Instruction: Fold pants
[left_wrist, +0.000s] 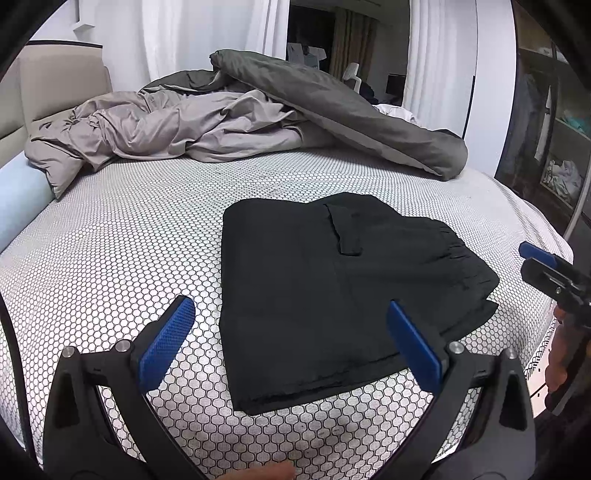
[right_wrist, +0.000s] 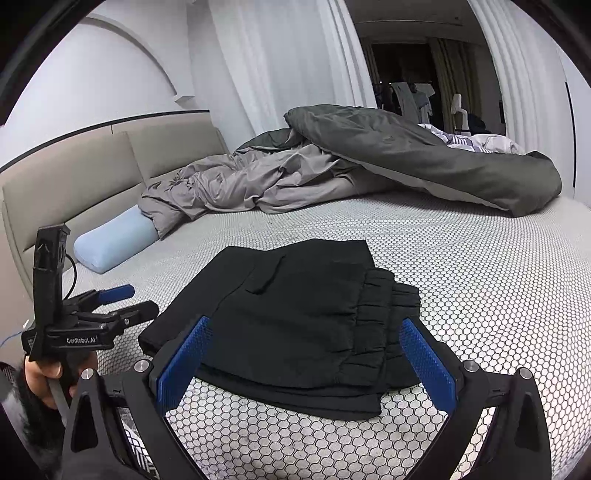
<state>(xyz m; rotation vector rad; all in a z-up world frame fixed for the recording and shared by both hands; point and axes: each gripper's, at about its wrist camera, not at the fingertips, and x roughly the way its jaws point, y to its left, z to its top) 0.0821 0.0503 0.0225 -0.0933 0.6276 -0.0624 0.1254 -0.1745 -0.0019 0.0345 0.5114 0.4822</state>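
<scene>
Black pants (left_wrist: 332, 295) lie folded on the bed (left_wrist: 129, 240), near its right edge; soft, light, floppy. Take the stacked near hem. Left gripper (left_wrist: 291, 350) and right gripper (right_wrist: 306, 365) hover wide, empty.

Black pants (left_wrist: 332, 295), folded flat on bed

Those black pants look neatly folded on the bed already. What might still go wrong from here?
Two likely risks. The open right gripper hangs just above the pants at the gathered waistband; dipping lower might snag the top layer and undo the fold. The open left gripper sits over the near folded edge, so a careless pass may drag the stack across the mattress.
</scene>
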